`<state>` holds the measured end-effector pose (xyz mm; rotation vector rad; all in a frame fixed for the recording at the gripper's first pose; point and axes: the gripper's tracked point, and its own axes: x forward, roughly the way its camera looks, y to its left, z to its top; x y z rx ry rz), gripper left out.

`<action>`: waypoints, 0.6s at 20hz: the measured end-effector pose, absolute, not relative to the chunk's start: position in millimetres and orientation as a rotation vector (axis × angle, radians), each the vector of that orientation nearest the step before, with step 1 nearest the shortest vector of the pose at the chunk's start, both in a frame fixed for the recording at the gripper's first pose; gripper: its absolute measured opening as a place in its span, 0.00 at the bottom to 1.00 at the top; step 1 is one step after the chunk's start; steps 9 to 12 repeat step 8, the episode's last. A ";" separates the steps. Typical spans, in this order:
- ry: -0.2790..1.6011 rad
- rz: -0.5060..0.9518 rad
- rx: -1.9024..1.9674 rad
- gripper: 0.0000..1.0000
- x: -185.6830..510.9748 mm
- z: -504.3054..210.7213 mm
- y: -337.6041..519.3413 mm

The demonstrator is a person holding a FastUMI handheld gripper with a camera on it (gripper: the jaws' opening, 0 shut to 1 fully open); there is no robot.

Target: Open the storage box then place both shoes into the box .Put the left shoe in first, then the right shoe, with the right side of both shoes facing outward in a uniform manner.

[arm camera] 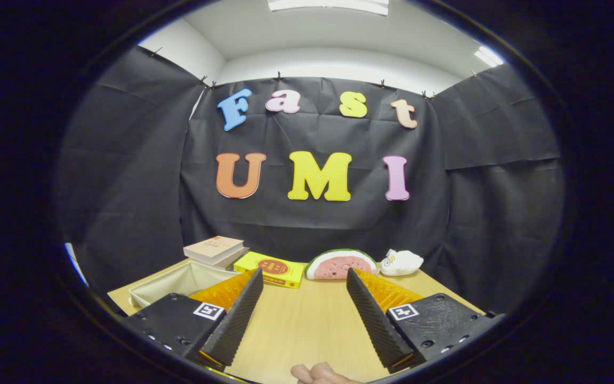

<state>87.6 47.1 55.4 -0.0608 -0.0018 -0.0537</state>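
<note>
Fingers (243, 314) of the gripper (305, 309) stand wide apart, released, with bare wooden table (301, 325) between them and nothing in their hold. A fingertip of a person's hand (320, 373) shows at the near end, between the finger bases.

Just beyond the left finger, partly hidden behind it, lies the storage box (179, 282): a pale, cream, soft-sided tray, seen with its top open and its inside pale. Its long axis seems to run from the near left toward the far middle of the table, though the finger covers one end.

Further out, near the wall, sit a stack of books (215, 249), a yellow flat box (272, 269), a watermelon-slice plush (341, 265) and a small white plush toy (401, 262).
</note>
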 end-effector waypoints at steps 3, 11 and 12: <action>0.007 -0.071 -0.086 0.96 86.9 42.1 32.8; -0.003 -0.100 -0.077 0.96 82.2 34.6 16.8; -0.003 -0.100 -0.077 0.96 82.2 34.6 16.8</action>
